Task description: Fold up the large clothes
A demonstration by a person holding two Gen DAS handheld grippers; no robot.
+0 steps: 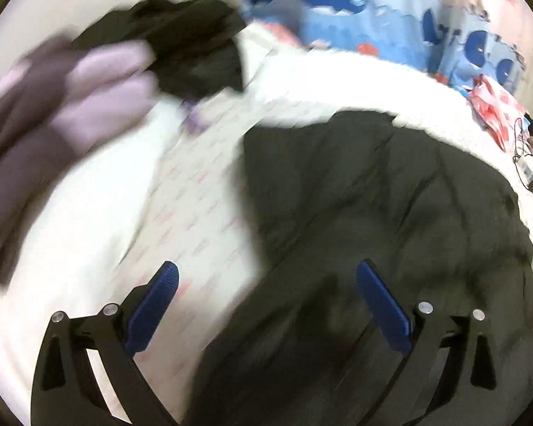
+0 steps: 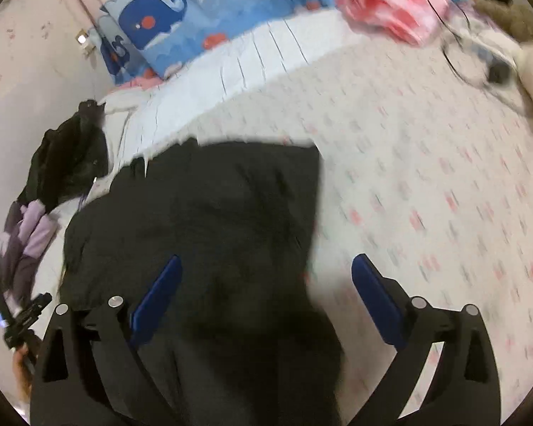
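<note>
A large black garment (image 1: 391, 234) lies spread on the patterned bed sheet (image 1: 202, 220), filling the right and lower part of the left wrist view. My left gripper (image 1: 266, 277) hovers above its left edge, jaws wide apart, nothing between the blue pads (image 1: 380, 301). The same black garment (image 2: 213, 213) fills the middle of the right wrist view. Over its right edge my right gripper (image 2: 264, 269) is open, and its blue pads (image 2: 156, 294) hold nothing. Both views are blurred.
A lilac and purple garment (image 1: 71, 106) and another black garment (image 1: 181, 42) lie at the far left by the wall. A whale-print pillow (image 2: 181, 17), a pink cloth (image 2: 398, 3) and cables (image 2: 479, 60) sit at the bed's far end. The left handheld gripper (image 2: 25, 319) shows at lower left.
</note>
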